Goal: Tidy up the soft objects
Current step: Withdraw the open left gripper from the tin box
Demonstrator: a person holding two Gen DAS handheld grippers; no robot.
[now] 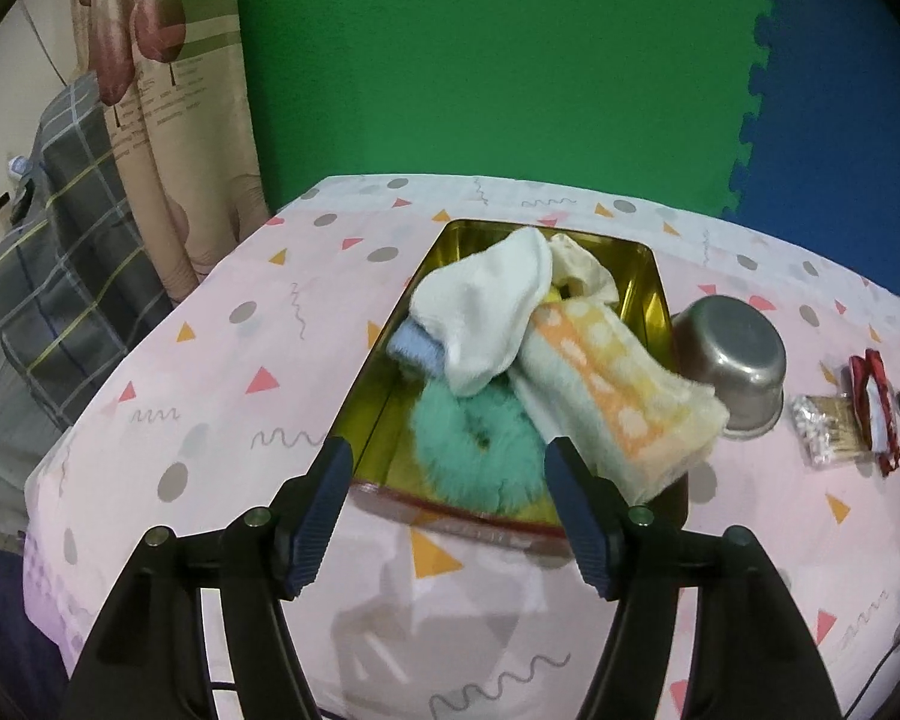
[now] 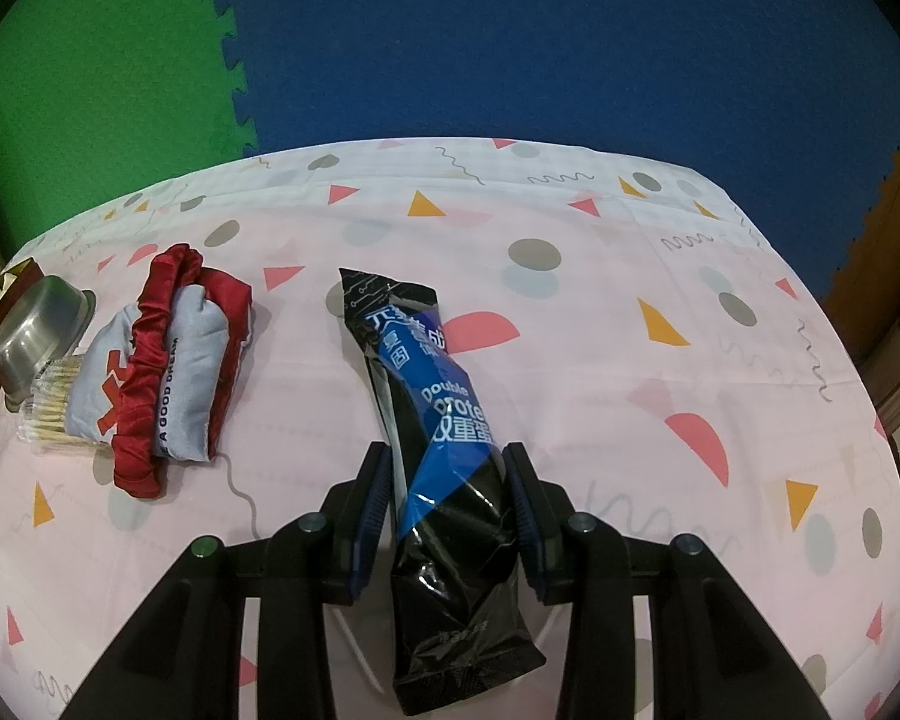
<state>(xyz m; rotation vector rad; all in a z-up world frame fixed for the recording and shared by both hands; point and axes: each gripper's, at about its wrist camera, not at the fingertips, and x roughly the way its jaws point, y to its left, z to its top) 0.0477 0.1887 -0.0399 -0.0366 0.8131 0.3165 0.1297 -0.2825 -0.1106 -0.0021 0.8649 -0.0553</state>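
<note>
In the left wrist view a gold tin box holds a white sock, a blue cloth, a teal fluffy ring and an orange-dotted towel that drapes over the box's right rim. My left gripper is open and empty, just in front of the box's near edge. In the right wrist view a black and blue packet lies between the fingers of my right gripper, which closes on it. A grey and red small pillow with a red scrunchie lies to the left.
An upturned steel bowl sits right of the box, also in the right wrist view. A pack of cotton swabs lies beside it. The table has a pink patterned cloth. Green and blue foam mats stand behind.
</note>
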